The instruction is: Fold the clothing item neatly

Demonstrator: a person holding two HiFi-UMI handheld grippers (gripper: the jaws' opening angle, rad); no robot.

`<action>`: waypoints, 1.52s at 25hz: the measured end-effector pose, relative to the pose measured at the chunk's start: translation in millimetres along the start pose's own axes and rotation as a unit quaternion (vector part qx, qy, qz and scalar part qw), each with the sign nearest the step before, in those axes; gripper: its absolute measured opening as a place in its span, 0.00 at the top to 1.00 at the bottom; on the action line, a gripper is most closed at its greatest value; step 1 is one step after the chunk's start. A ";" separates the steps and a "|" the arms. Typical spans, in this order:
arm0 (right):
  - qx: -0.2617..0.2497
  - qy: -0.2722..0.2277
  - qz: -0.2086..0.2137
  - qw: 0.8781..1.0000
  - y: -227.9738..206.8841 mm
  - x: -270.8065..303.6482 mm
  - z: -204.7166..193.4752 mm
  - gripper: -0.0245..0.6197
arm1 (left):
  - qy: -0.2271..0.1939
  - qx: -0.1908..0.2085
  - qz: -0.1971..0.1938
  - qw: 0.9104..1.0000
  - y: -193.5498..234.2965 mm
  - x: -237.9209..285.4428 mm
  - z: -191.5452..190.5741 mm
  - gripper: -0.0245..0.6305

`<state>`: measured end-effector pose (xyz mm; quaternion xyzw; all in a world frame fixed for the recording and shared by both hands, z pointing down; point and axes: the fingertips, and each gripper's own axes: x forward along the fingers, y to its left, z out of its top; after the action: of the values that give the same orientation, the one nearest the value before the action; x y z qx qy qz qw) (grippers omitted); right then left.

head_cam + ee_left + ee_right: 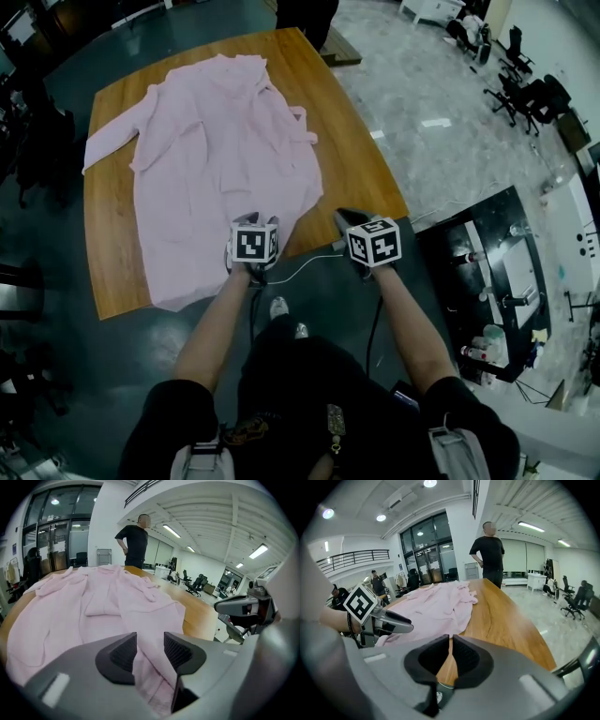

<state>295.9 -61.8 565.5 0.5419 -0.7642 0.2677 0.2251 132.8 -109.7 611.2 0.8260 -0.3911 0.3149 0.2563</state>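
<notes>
A pink long-sleeved garment (220, 169) lies spread flat on the wooden table (347, 141), collar at the far end and hem at the near edge. My left gripper (246, 221) hovers over the hem's near right corner. In the left gripper view it (150, 641) stands open, with the pink cloth (93, 616) showing under and between the jaws, which do not press on it. My right gripper (345, 218) is at the table's near right edge, beside the garment. It (450, 641) is shut with nothing in it; only bare wood (501, 616) shows past it.
A person in black (487, 550) stands at the table's far end. A white cable (300, 267) runs below the near edge. A black cabinet (497, 272) stands at the right, with office chairs (525, 94) farther back.
</notes>
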 end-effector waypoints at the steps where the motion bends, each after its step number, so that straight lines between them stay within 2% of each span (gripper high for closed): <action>1: -0.003 0.002 0.001 1.000 0.3 5.5 3.9 0.94 | 0.007 -0.003 -0.003 1.000 2.4 4.6 -0.5 0.67; 3: -0.009 0.007 0.008 1.000 3.7 17.5 11.6 0.94 | 0.023 -0.009 -0.009 1.000 5.9 11.7 -4.0 0.68; 7: -0.023 0.018 0.020 0.999 7.1 40.8 21.3 0.94 | 0.028 -0.014 -0.013 0.999 6.2 15.5 -7.0 0.86; 10: -0.033 0.025 0.028 0.999 2.4 58.5 27.2 0.92 | 0.028 -0.018 -0.016 0.999 1.4 16.4 -7.3 0.93; 14: -0.052 0.042 0.050 0.996 -4.4 86.5 33.9 0.82 | 0.024 -0.022 -0.012 0.999 -6.8 12.5 -5.3 0.93; 17: -0.068 0.064 0.082 0.992 -7.5 100.1 32.4 0.82 | 0.018 -0.026 -0.008 0.999 -18.2 8.2 -3.1 0.94; 20: -0.098 0.079 0.122 0.984 -6.1 98.2 28.4 0.93 | 0.011 -0.035 0.000 0.999 -29.8 0.7 -3.6 0.94; 26: -0.139 0.073 0.176 0.972 -1.0 69.6 20.0 0.94 | 0.004 -0.052 0.021 0.998 -58.8 -20.8 -21.0 0.94; 32: -0.159 0.069 0.189 0.967 0.3 41.4 8.8 0.94 | 0.010 -0.046 0.032 0.998 -94.0 -41.4 -44.7 0.94; 38: -0.181 0.080 0.170 0.965 4.1 29.5 2.7 0.94 | 0.001 -0.052 0.028 0.998 -111.4 -61.5 -49.2 0.94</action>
<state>282.6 -83.3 581.6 0.3311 -0.8601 0.2020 0.3313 176.5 15.7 580.1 0.8001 -0.4294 0.3019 0.2904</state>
